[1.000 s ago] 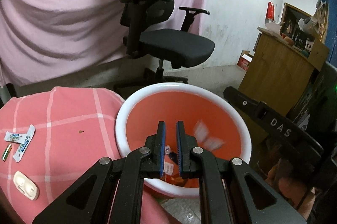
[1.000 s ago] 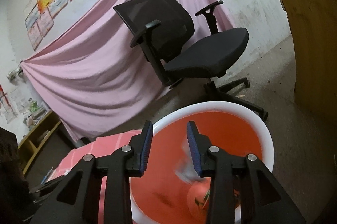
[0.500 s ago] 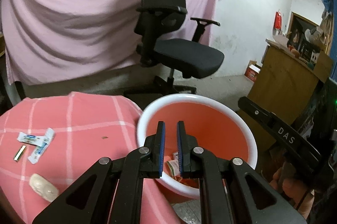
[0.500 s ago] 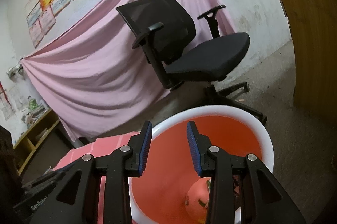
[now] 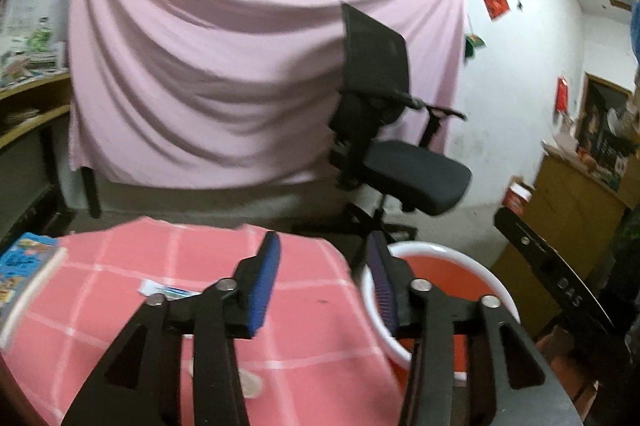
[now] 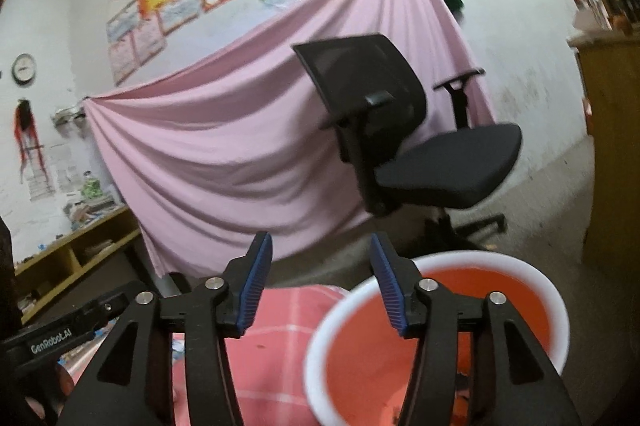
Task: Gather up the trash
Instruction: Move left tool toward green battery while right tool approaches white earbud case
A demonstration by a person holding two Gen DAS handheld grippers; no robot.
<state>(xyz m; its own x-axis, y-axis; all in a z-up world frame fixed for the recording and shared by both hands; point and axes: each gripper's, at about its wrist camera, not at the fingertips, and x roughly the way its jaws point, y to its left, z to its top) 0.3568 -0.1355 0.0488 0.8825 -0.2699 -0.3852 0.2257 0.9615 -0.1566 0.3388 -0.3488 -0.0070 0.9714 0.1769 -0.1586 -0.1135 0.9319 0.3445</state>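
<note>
Above one red bin (image 6: 440,354), two empty grippers, left gripper (image 5: 324,266) and right gripper (image 6: 320,266), jaws apart.

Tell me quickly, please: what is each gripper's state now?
Left gripper: open, holding nothing, above the pink checked cloth.
Right gripper: open, holding nothing, beside the red bin.

Left gripper (image 5: 324,278) and right gripper (image 6: 320,274) both held level with jaws spread wide, blue-ribbed pads (image 6: 256,284) facing each other, nothing between them
</note>
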